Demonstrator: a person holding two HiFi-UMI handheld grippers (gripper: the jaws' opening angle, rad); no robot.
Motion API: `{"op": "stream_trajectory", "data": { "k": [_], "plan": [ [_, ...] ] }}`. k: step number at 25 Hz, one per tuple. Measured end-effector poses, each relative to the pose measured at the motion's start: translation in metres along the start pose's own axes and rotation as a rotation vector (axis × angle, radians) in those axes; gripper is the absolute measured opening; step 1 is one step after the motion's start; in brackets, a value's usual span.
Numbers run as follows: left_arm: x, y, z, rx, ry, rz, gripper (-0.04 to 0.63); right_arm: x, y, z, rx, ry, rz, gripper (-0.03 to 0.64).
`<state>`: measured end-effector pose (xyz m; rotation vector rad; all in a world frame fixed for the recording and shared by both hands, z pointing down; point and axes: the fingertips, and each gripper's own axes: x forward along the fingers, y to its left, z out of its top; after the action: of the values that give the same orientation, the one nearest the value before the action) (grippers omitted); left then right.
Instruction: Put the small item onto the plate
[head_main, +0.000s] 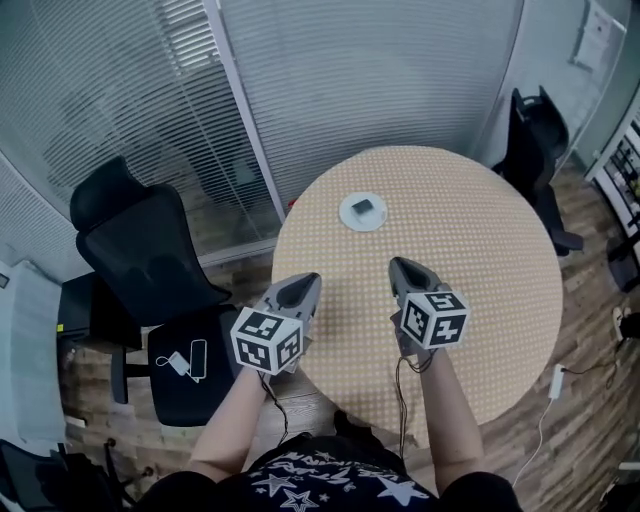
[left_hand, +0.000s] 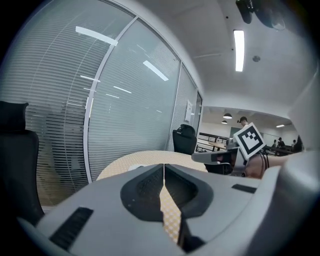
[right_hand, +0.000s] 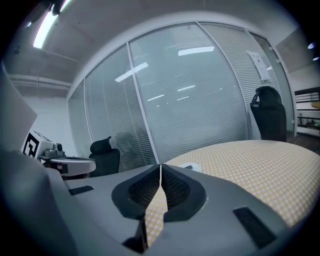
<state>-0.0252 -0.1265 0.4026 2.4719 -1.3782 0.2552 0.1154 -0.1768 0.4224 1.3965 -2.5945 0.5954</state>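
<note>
Tabletop (head_main: 480, 230), left hand-held gripper (head_main: 310, 282) closed, empty, right hand-held gripper (head_main: 398, 266) closed, empty

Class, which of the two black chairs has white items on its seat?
The chair left of the round table, beside the left gripper; the far right chair shows none on its seat.

Open desk ahead, chairs and glass at the edges

Open checked surface of the round desk (head_main: 480, 260) ran from the left gripper (head_main: 313, 278) and right gripper (head_main: 396, 263), both over the near edge, to the plate (head_main: 347, 214) carrying the small item (head_main: 364, 208), the only obstacle on top. A black office chair (head_main: 140, 250) crowded the desk's left side, another chair (head_main: 535, 130) stood far right, and the blind-covered glass wall (head_main: 380, 80) closed off the far rim.
</note>
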Motion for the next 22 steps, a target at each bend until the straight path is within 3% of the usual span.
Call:
{"op": "stream_trajectory", "data": {
  "k": [5, 15, 22],
  "plan": [
    [-0.035, -0.018, -0.020, 0.036, 0.022, -0.064, 0.012, -0.025, 0.037, -0.015, 0.033, -0.019, 0.003, 0.032],
    [-0.119, -0.043, -0.035, 0.025, -0.013, -0.128, 0.012, -0.091, 0.119, -0.042, -0.044, -0.027, -0.055, 0.032],
    [-0.168, -0.069, -0.040, 0.065, -0.025, -0.200, 0.012, -0.138, 0.171, -0.054, -0.073, -0.056, -0.097, 0.032]
  ]
}}
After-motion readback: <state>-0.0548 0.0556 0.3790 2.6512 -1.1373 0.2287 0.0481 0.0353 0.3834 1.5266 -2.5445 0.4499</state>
